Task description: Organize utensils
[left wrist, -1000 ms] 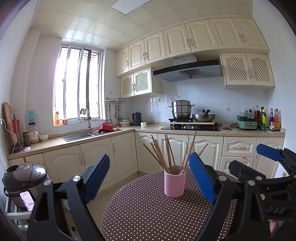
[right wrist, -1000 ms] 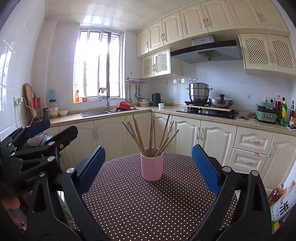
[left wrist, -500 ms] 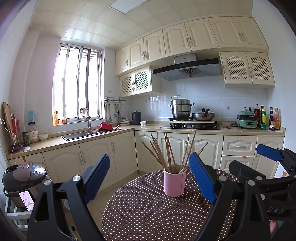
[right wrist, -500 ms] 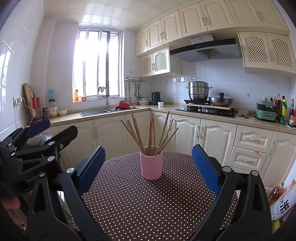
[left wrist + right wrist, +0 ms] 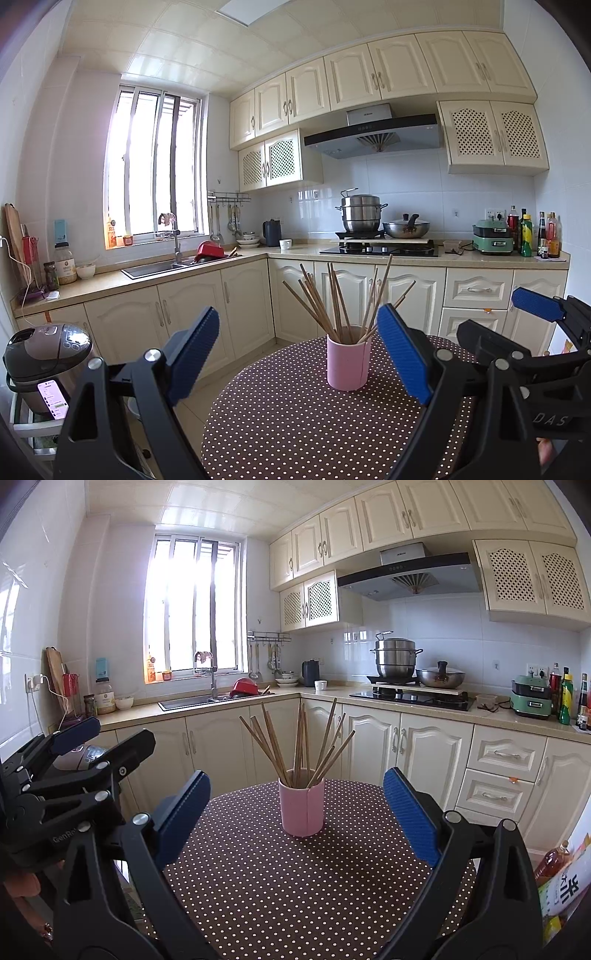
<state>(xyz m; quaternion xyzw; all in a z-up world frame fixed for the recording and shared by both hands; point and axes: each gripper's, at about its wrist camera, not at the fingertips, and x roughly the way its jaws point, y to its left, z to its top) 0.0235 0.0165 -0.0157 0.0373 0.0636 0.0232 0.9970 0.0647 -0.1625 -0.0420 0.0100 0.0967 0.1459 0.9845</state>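
A pink cup (image 5: 348, 357) stands on the round brown polka-dot table (image 5: 295, 424) and holds several wooden chopsticks (image 5: 332, 299) fanned out upward. My left gripper (image 5: 299, 354) is open and empty, held above the table's near side, well short of the cup. In the right wrist view the same cup (image 5: 301, 808) and chopsticks (image 5: 299, 746) sit between the blue pads of my right gripper (image 5: 297, 812), which is open and empty and also short of the cup. Each gripper shows at the edge of the other's view.
A rice cooker (image 5: 46, 354) stands on a low rack left of the table. Kitchen cabinets (image 5: 229, 306) and a countertop with sink, stove and pots run behind. A bottle and a bag (image 5: 561, 886) sit at the table's right.
Both views have shifted very slightly; the cup sits a touch higher in the right wrist view. Both grippers stay open and empty.
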